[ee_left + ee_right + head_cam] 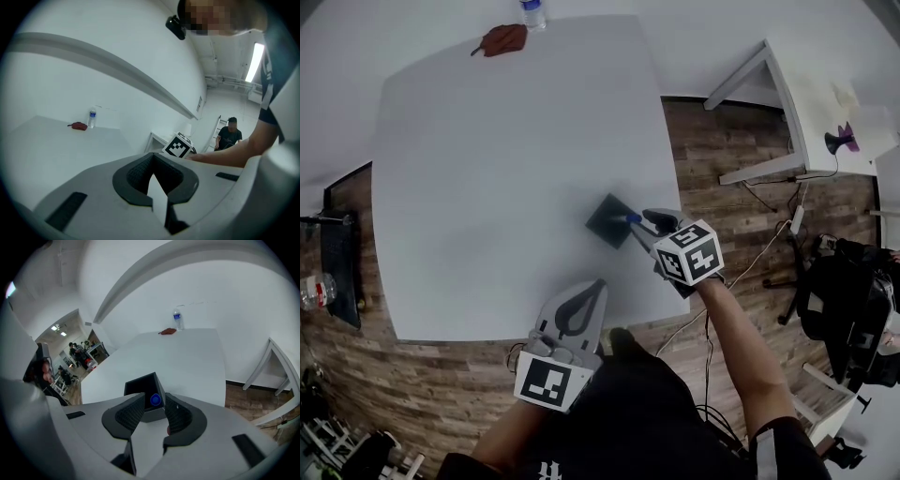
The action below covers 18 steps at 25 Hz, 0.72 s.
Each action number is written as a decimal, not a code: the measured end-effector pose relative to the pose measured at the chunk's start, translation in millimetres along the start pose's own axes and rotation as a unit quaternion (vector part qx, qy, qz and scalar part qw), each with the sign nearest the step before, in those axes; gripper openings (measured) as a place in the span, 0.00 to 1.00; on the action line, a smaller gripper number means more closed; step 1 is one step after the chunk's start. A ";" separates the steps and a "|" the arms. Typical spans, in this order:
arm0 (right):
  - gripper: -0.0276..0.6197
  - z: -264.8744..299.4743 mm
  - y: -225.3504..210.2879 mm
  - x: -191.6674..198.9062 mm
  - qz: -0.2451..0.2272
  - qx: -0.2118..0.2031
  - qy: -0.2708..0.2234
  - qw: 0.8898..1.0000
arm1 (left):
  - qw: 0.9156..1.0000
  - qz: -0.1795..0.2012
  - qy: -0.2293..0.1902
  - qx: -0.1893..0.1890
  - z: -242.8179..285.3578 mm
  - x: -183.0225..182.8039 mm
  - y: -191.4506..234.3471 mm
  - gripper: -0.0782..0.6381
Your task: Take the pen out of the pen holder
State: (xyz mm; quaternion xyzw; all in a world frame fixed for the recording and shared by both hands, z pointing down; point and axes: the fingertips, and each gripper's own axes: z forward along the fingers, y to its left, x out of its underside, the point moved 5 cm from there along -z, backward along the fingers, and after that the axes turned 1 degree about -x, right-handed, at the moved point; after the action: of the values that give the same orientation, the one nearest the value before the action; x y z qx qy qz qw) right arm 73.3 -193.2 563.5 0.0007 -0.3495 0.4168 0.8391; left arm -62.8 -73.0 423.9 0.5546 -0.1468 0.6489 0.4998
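- Left gripper (596, 287), nearest in the head view, hangs over the white table's (506, 169) near edge; right gripper (643, 223) is at the black pen holder (606, 221).
- Left gripper view: jaws clenched together, nothing between them.
- Right gripper view: jaws released, either side of the blue pen (155, 400), which stands in the pen holder.

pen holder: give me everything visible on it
The pen holder is a small matte black square box, plastic by its look, open-topped, standing upright on the white table near its right edge. A blue-ended pen sticks out at one corner, between the jaws of the open right gripper; contact unclear.
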 end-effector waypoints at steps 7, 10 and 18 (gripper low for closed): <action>0.20 12.7 -3.0 3.5 -0.020 0.026 0.037 0.999 | 1.000 -0.007 0.004 -0.008 2.8 0.6 11.2 0.12; 0.17 11.9 -0.2 2.0 -0.034 0.033 0.041 0.998 | 1.000 -0.007 0.004 -0.010 3.0 -0.6 13.4 0.12; 0.15 -0.9 -0.8 -5.1 -0.017 0.031 0.016 0.999 | 1.000 0.005 -0.004 -0.012 0.5 -4.3 7.2 0.12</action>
State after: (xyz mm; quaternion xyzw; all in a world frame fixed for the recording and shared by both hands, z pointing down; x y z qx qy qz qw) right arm 72.3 -197.0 560.1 0.0257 -0.3233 0.4129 0.8511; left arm -68.9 -78.8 423.0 0.5502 -0.1592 0.6471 0.5031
